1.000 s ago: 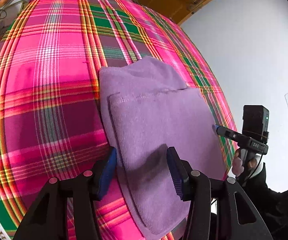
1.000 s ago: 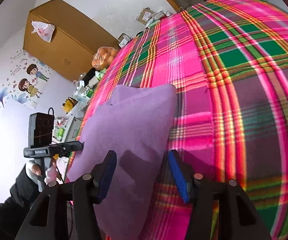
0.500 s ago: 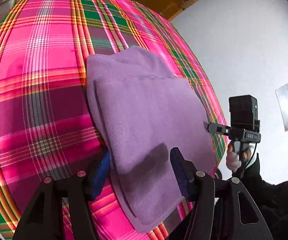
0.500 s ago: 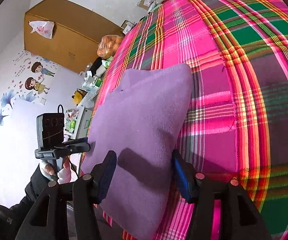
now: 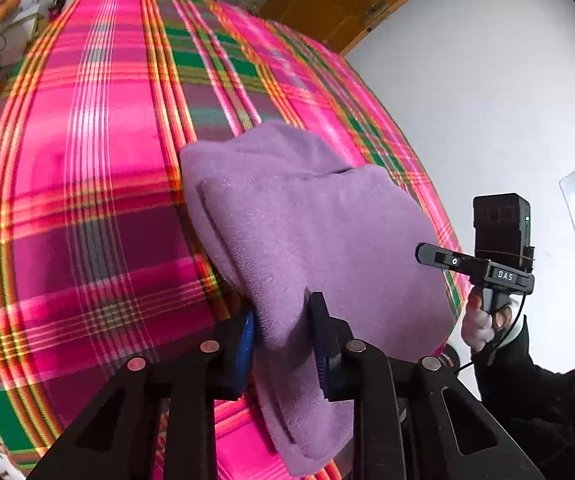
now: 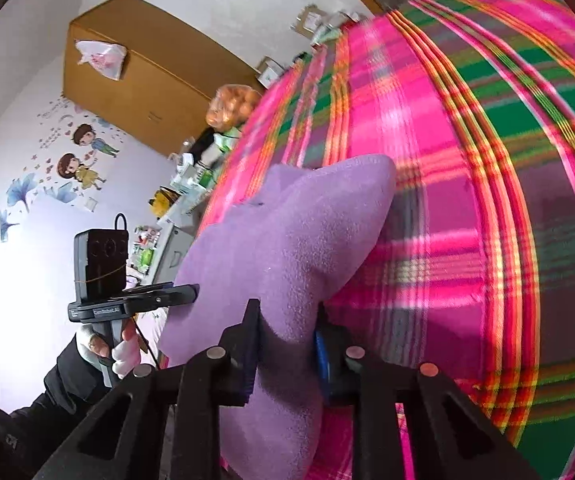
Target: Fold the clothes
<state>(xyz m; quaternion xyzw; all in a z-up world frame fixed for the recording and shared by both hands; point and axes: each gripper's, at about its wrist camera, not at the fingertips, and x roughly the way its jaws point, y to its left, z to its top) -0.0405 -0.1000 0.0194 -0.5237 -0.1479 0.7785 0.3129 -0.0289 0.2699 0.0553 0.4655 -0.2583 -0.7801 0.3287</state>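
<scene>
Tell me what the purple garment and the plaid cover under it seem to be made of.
Purple garment: probably fleece or terry, matte with a fuzzy nap and a soft, thick fold. Plaid cover: seemingly thin woven cloth, flat with a slight sheen and crisp stripes.

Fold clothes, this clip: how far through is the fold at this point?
Done: the purple garment already lies doubled in layers on the plaid cover. In hand: the left gripper and right gripper are closing on its near edge, one at each side, cloth bunched between the pads. Left: probably carrying that edge over for another fold, then flattening.
</scene>
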